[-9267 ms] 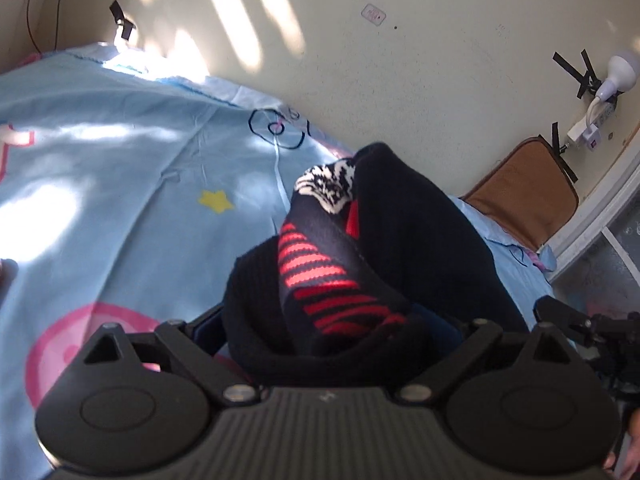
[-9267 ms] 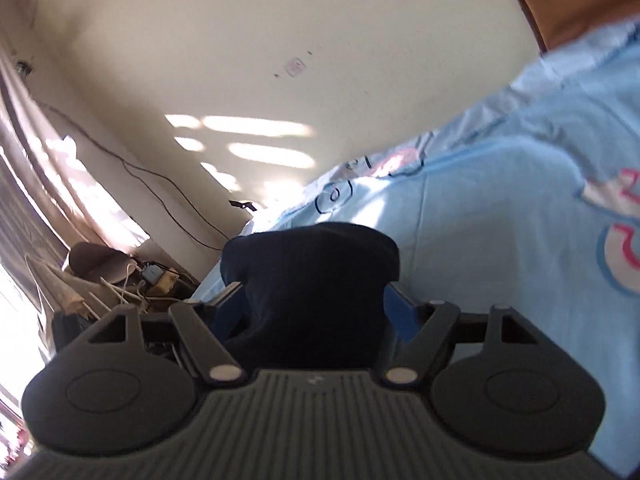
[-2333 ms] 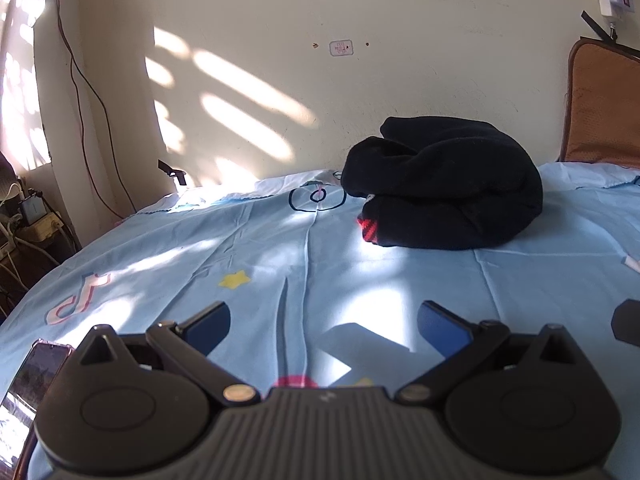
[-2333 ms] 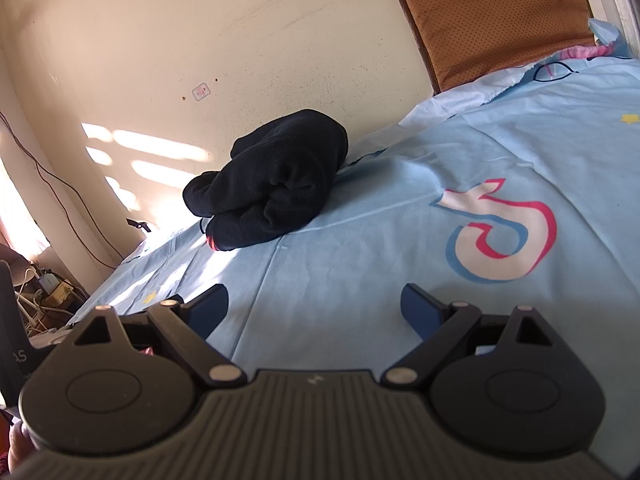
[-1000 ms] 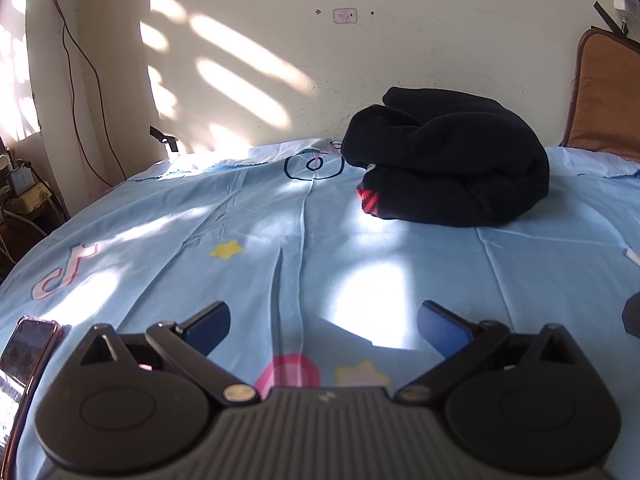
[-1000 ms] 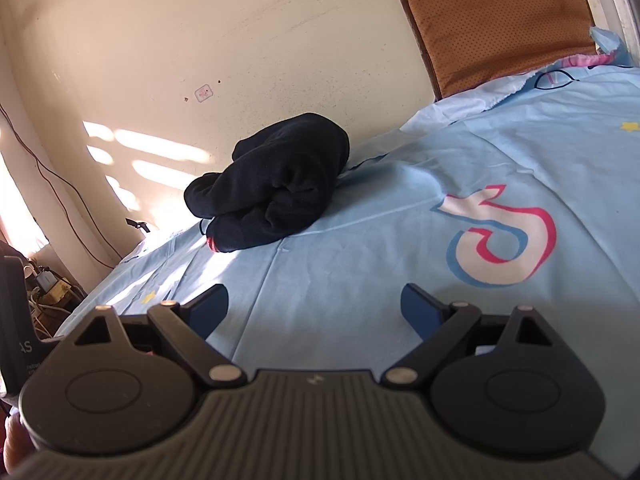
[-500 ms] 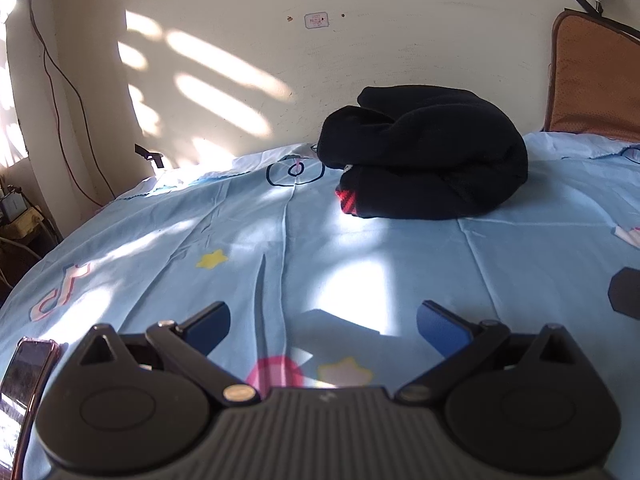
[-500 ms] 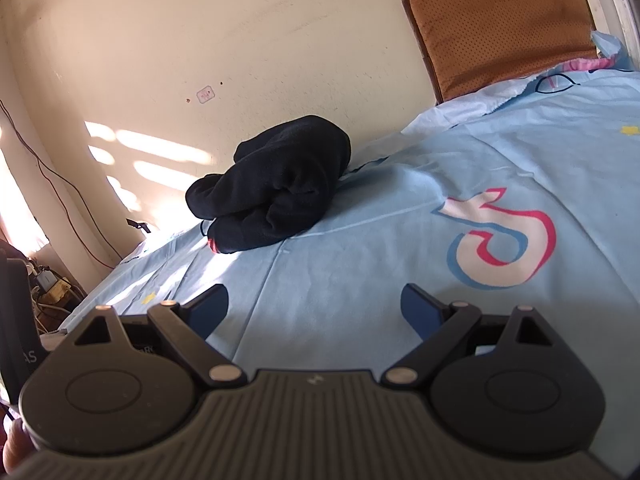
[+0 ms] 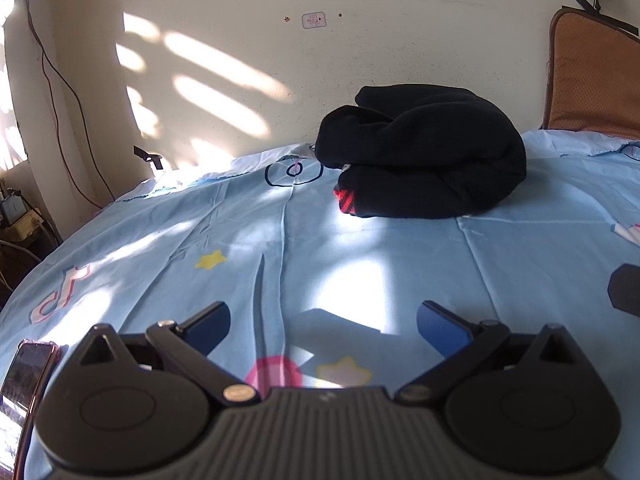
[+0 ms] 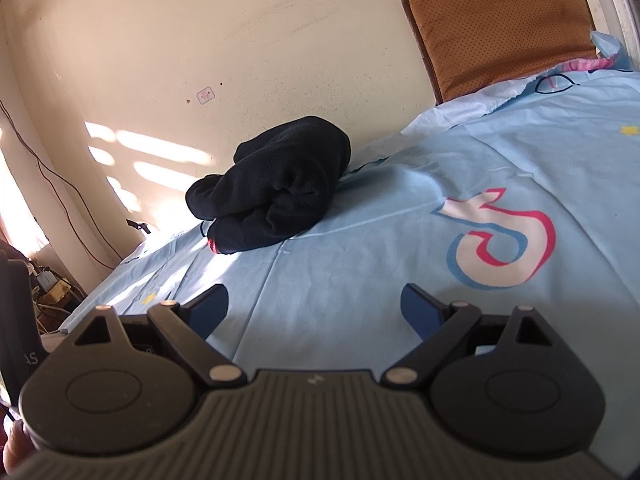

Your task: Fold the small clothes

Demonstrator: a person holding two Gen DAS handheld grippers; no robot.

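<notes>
A black garment (image 9: 424,160) with a red striped patch at its lower left lies bundled on the light blue bed sheet (image 9: 240,248), close to the wall. The right wrist view has the same black garment (image 10: 276,196) at the far side of the sheet (image 10: 360,288). My left gripper (image 9: 322,322) is open and empty, well short of the bundle. Nothing sits between the blue pads of my right gripper (image 10: 314,306), which is open too and far back from the garment.
A phone (image 9: 24,376) lies on the sheet at the left edge. A brown cushion (image 10: 492,24) leans on the wall at the right. Cables and a power strip (image 10: 48,284) sit beyond the bed's left edge. A dark part (image 9: 624,288) shows at the right edge.
About nine seconds ago both grippers held the black garment; now it rests on the bed and both are open and drawn back. Over the last second only the views shifted slightly.
</notes>
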